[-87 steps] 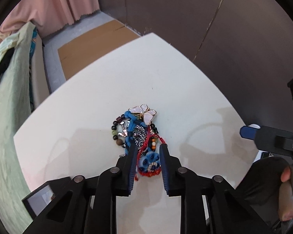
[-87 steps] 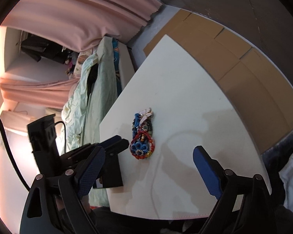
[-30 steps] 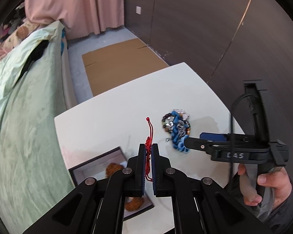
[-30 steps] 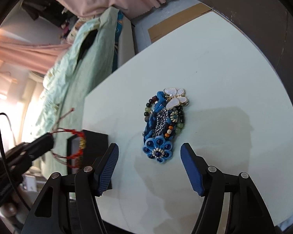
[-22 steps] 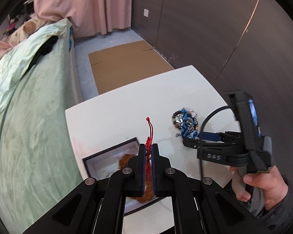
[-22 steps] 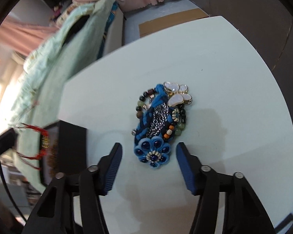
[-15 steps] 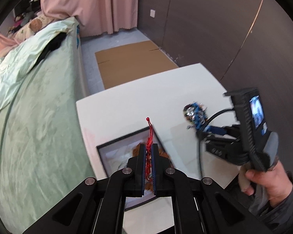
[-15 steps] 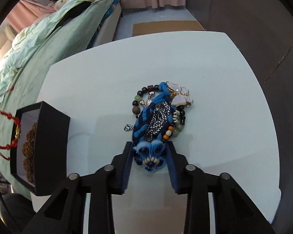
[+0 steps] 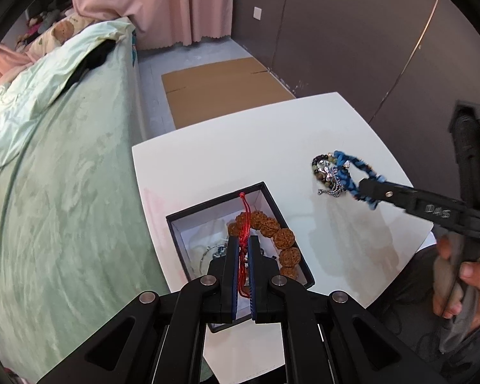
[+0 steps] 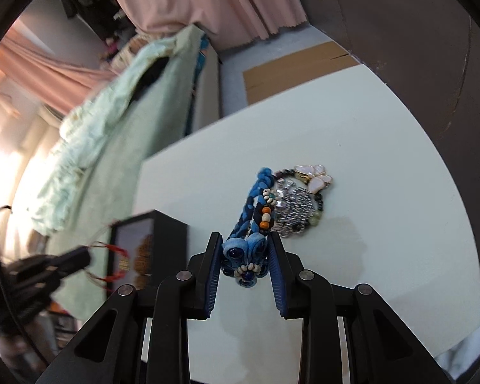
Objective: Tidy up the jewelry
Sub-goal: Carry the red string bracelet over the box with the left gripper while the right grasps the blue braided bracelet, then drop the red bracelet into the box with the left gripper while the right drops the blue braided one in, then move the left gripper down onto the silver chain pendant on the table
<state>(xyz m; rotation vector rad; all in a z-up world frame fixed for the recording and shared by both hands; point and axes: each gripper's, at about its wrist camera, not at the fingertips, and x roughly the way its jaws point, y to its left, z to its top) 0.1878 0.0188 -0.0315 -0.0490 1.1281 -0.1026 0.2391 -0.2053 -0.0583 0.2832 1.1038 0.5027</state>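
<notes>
The blue braided bracelet (image 10: pixel 244 220) hangs part-lifted off the white worktop (image 10: pixel 384 192), its flower-shaped fabric head (image 10: pixel 244 264) pinched between the pads of the right tool (image 10: pixel 244 267). The piece looks light and soft, a cloth plait with small beads, so it will sag and swing rather than hold shape. That padded flower seems the safest place to grip, being thick and compressible. The far end lies against the pile (image 10: pixel 299 203) of beaded strands, silvery chain and a pale butterfly brooch (image 10: pixel 313 174), so it may snag and drag them along.

The left tool (image 9: pixel 244 256) is pressed together on a thin red cord bracelet (image 9: pixel 244 216), limp and slippery-looking, dangling over the open black box (image 9: pixel 217 206), which already contains a brown seed-bead bracelet (image 9: pixel 278 233).
</notes>
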